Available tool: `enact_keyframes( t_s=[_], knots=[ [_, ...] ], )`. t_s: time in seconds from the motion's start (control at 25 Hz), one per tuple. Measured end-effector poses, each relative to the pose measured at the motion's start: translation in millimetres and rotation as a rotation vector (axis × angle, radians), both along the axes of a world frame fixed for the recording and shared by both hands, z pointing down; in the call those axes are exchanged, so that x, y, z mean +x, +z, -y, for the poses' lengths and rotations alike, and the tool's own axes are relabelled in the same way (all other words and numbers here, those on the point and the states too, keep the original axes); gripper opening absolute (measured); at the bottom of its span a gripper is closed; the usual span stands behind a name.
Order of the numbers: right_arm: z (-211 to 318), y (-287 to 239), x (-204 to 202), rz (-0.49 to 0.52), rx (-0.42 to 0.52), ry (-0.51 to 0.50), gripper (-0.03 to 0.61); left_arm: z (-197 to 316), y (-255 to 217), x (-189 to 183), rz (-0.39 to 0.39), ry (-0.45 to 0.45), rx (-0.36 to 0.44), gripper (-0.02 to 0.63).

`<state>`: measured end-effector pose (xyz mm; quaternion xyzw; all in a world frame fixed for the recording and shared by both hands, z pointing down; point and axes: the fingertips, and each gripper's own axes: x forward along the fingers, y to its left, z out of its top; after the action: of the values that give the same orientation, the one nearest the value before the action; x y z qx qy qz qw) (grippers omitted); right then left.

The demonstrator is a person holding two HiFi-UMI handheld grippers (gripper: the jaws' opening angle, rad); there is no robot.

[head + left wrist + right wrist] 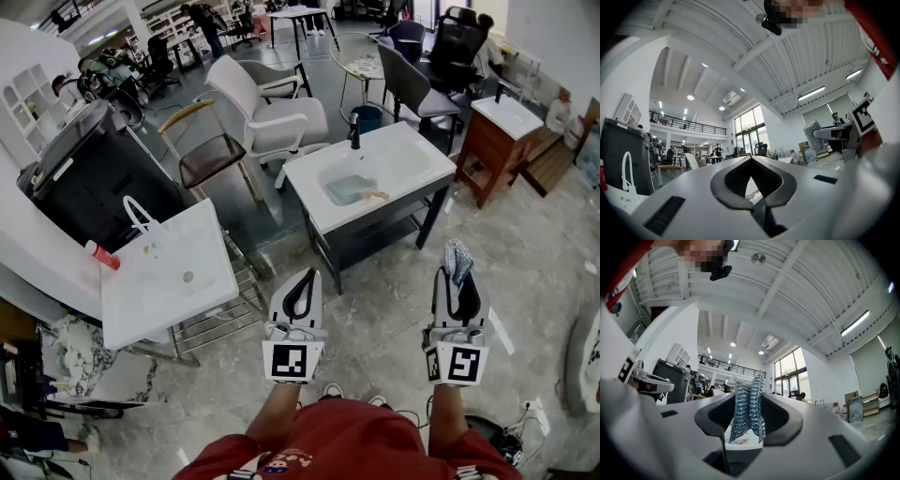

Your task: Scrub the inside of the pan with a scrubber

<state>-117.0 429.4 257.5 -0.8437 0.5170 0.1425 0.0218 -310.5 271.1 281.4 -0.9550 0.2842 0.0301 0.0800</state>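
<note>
Right gripper view: fingers (783,420) pinch crinkly mesh scrubber (747,408).

the scrubber (747,408) is glittering blue and silver; the right gripper (748,395) is pale grey with black.

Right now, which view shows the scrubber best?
Right gripper view: the scrubber fills the centre, pinched in the right tool. Head view shows it small at that tool's tip; left gripper view, tiny and far off.
</note>
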Motion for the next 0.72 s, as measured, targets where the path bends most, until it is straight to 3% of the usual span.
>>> enact_keyframes(
  t_s=[0.72],
  knots=[
    [39.7,12.3,-25.9,0.033,0.015,-0.020,0.173,30.4,12.6,-31.2,-0.003,-0.013,-0.020,0.011]
  ],
)
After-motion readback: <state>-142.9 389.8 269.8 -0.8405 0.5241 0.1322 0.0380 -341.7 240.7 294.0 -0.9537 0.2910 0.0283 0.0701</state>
